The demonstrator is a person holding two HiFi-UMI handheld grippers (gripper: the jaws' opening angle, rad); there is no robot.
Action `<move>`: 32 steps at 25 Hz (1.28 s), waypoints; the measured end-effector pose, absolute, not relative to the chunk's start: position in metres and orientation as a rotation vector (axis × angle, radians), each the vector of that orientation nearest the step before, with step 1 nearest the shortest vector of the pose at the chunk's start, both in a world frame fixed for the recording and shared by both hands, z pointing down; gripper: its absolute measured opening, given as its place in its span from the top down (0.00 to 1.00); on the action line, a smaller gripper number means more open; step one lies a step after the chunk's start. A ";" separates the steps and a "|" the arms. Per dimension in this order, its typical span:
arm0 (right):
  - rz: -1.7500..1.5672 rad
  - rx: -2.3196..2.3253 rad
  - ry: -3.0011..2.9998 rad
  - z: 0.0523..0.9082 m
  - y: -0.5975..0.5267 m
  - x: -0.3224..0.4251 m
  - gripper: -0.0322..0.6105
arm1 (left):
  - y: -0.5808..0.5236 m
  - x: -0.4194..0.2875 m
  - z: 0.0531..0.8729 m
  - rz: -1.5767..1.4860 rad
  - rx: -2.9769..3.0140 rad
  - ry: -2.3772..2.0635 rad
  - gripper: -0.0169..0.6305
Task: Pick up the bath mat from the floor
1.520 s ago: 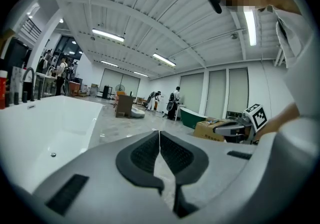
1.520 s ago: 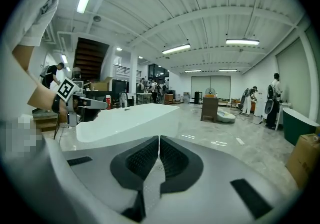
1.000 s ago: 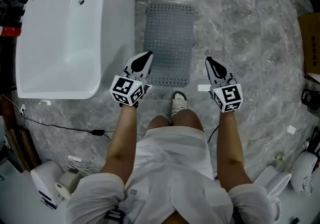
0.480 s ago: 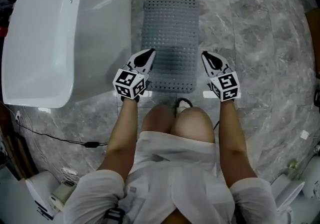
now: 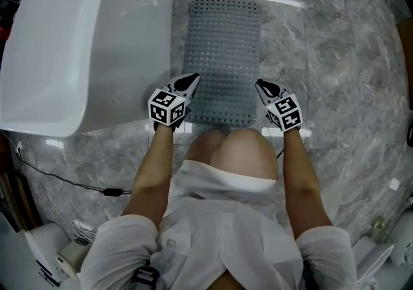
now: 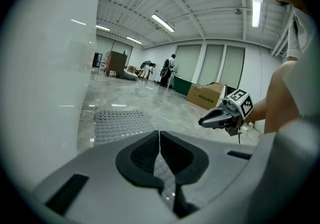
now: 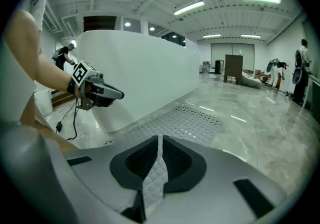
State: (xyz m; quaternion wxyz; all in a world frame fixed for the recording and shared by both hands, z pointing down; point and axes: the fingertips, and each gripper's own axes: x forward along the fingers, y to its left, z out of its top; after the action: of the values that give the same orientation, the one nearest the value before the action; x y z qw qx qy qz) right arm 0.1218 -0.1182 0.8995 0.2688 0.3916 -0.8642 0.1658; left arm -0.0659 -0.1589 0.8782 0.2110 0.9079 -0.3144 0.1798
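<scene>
Here, one bath mat [image 5: 222,43] lies between left gripper [image 5: 190,80] and right gripper [image 5: 261,85].

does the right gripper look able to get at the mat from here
Probably yes: the right gripper hovers by the mat's near right corner, nothing between them, though its jaws are shut and must open first.

This is a mock bathroom set up in a big open hall, not a home. A white tub [image 5: 71,43] on the left and a bath mat [image 5: 222,50] lie on a wide grey marble-look floor [image 5: 335,56]. Far off are strip lights [image 6: 163,22] on a ribbed ceiling, a cardboard box [image 6: 210,96] and people [image 6: 171,63] standing. A cable [image 5: 71,182] trails on the floor near left.
</scene>
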 end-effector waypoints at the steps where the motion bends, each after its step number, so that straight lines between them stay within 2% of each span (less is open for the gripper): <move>1: 0.461 1.024 -2.315 0.908 -0.116 0.121 0.90 | -0.158 -0.067 0.885 0.519 2.513 -0.856 0.95; 6: 0.505 0.883 -2.266 0.938 -0.107 0.122 0.88 | -0.160 -0.065 0.915 0.587 2.483 -0.779 0.95; 9: 0.517 0.796 -2.239 0.952 -0.102 0.121 0.78 | -0.159 -0.060 0.929 0.646 2.474 -0.717 0.95; 13: 0.518 0.624 -2.196 0.978 -0.090 0.112 0.72 | -0.149 -0.059 0.961 0.801 2.432 -0.577 0.95; 24: 0.518 0.192 -2.031 1.046 -0.024 0.079 0.54 | -0.084 -0.062 1.037 1.265 2.299 -0.061 0.61; 32: 0.471 0.064 -1.913 1.088 0.003 0.068 0.44 | -0.043 -0.077 1.079 1.602 2.227 0.227 0.42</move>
State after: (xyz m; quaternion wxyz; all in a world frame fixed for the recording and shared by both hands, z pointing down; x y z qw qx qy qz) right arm 0.0683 0.0034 1.0876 0.5522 0.0271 -0.8091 0.1993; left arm -0.0775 -0.0426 1.0791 0.1933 0.7937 0.0811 0.5711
